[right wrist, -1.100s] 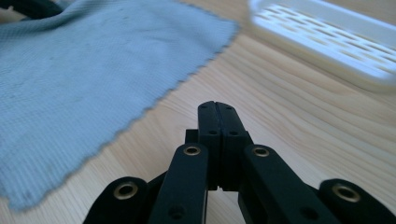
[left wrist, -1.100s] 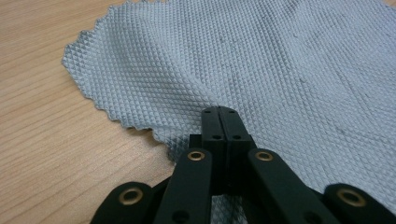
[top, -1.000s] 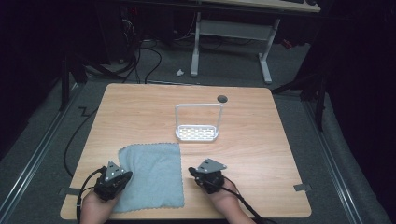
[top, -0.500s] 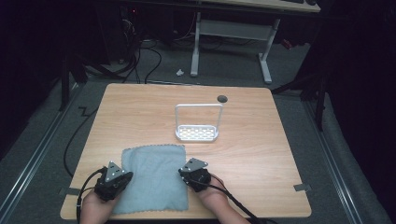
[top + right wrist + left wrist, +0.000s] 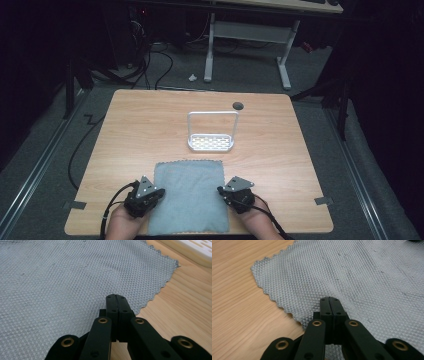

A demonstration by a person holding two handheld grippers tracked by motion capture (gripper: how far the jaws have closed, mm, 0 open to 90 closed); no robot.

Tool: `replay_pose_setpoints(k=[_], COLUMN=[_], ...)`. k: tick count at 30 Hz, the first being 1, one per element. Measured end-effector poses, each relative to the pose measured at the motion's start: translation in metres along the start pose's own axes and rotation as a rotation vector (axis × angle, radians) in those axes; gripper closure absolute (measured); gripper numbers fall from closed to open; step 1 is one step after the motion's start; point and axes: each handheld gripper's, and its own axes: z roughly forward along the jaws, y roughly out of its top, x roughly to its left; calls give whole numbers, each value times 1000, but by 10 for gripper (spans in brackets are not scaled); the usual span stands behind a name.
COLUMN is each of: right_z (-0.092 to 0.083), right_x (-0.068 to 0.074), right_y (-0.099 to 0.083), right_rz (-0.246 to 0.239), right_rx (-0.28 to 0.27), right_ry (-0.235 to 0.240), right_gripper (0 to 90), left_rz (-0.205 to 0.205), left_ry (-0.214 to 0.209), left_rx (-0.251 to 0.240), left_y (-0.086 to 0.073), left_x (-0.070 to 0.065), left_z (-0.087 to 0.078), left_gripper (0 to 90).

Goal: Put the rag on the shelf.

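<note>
A grey textured cloth point(image 5: 189, 195) lies flat and square at the front middle of the wooden table point(image 5: 150, 125). My left gripper point(image 5: 158, 193) is at the cloth's left edge and my right gripper point(image 5: 220, 191) at its right edge, each held by a hand. In the left gripper view the jaws point(image 5: 329, 299) are shut, tips down on the cloth point(image 5: 362, 277), and a low crease runs up to them. In the right gripper view the jaws point(image 5: 116, 296) are shut at the zigzag edge of the cloth point(image 5: 62, 277).
A white wire rack point(image 5: 211, 142) with a perforated base stands just behind the cloth, and its base point(image 5: 197, 252) shows in the right gripper view. A dark cable hole point(image 5: 238, 105) sits behind the rack. Bare wood lies left and right of the cloth.
The right gripper went left to the cloth, then back right with the cloth's edge. The cloth, skewed at the left before, now lies squared and nearer the middle. The left gripper shifted slightly right.
</note>
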Motion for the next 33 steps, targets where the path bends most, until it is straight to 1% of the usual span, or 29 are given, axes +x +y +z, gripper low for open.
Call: replay_pose_setpoints(k=[3,6,8,10,14,15,16,17,19,20,24,27,28,29,30,31,33], right_z=[-9,-17,-21,-26,-35,-36,-37,-38,-40,-40,-41,-42,-42,-42,-43,-45,-49], right_x=[-9,-16,-19,-22,-25,-26,-26,-25,-23,-23,-20,-21,-21,-21,-22,-23,-26], right_y=[-10,-18,-22,-26,-35,-37,-39,-40,-42,-42,-42,-42,-42,-42,-42,-42,-40], right_rz=[20,45,49,49,55,63,69,80,86,70,70,72,74,77,86,100,117], right_rx=[2,2,5,10,13,9,5,2,-2,0,6,7,8,8,-8,-32,-78], right_ry=[-14,-24,-31,-40,-60,-64,-66,-67,-70,-77,-84,-82,-81,-76,-67,-60,-68], right_gripper=[900,900,900,900,900,900,900,900,900,900,900,900,900,900,900,900,900], left_rz=[4,21,29,38,75,75,90,95,91,93,90,69,63,63,56,39,-6], left_ry=[-26,-51,-69,-83,-105,-105,-109,-110,-114,-116,-116,-121,-118,-110,-99,-89,-61], left_rx=[-6,-4,-2,-4,-1,-1,-1,1,-1,0,-3,-10,-13,-17,-28,-39,-64], left_y=[5,10,12,14,18,18,17,17,16,16,14,12,12,12,11,11,13], left_x=[-7,-15,-19,-24,-33,-33,-36,-37,-37,-36,-36,-34,-34,-33,-31,-27,-18], left_z=[6,11,14,17,20,20,20,20,19,19,17,16,16,15,14,13,11], left_gripper=[898,898,898,898,897,898,898,897,897,898,897,897,892,860,843,831,787])
